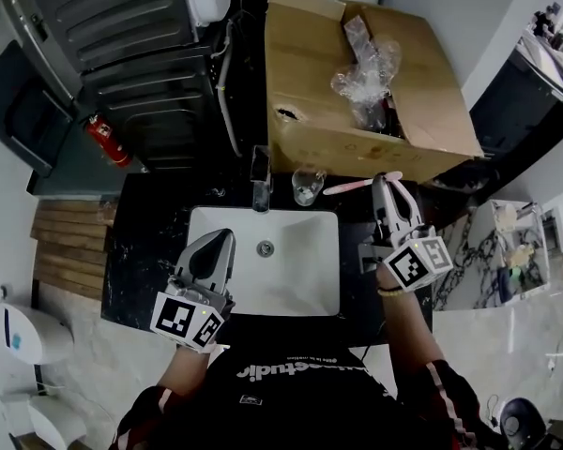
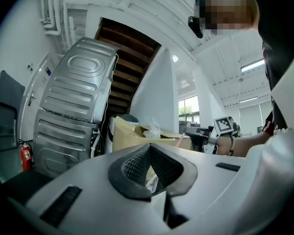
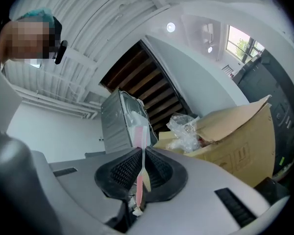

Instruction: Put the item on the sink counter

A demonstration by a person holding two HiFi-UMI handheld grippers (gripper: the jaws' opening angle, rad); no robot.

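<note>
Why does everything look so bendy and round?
Wide lenses do that. Head view: edges of the sink counter curve. Left gripper view: black rounded corners, a bright window. Right gripper view: dark corners too, and the ceiling lamp glares.

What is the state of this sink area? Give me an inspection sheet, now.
Surface: black counter with white basin and faucet.
Job's things: pink toothbrush, held near the counter's back, not yet set down.
Clutter: clear glass beside faucet; cardboard box with plastic bags behind.
Grippers: left gripper shut, empty; right gripper shut on toothbrush.
Cables: pale hoses beside grey machine.
Surroundings: red fire extinguisher, left.
</note>
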